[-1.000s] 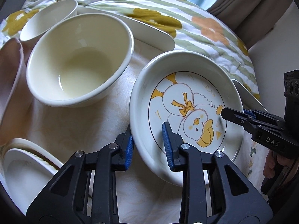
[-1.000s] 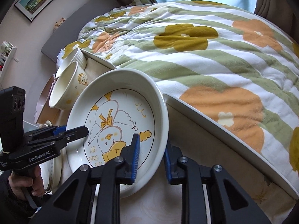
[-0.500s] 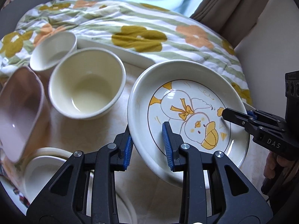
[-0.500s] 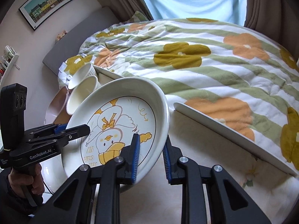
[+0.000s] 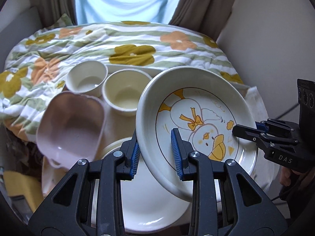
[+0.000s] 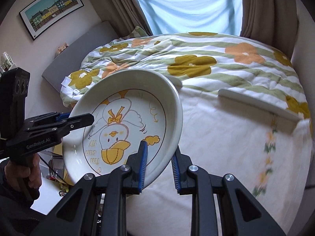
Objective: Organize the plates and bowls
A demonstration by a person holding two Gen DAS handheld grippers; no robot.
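Note:
A white deep plate with a yellow duck drawing (image 5: 196,116) (image 6: 126,122) is held in the air by both grippers. My left gripper (image 5: 155,153) is shut on its left rim, and shows in the right wrist view (image 6: 78,119). My right gripper (image 6: 158,163) is shut on the opposite rim, and shows in the left wrist view (image 5: 246,131). Below the plate lies a plain white plate (image 5: 149,202). A pink bowl (image 5: 70,125), a cream bowl (image 5: 124,94) and a white bowl (image 5: 86,78) stand at the left.
A flowered quilt (image 5: 126,41) (image 6: 216,59) covers the bed behind the cloth-covered table (image 6: 226,137). A white tray edge (image 6: 258,104) lies at the table's far side. A wall rises at the right (image 5: 265,39).
Both grippers have lifted the duck plate up and back off the table. The bowls now sit lower and farther away, and a plain plate shows beneath.

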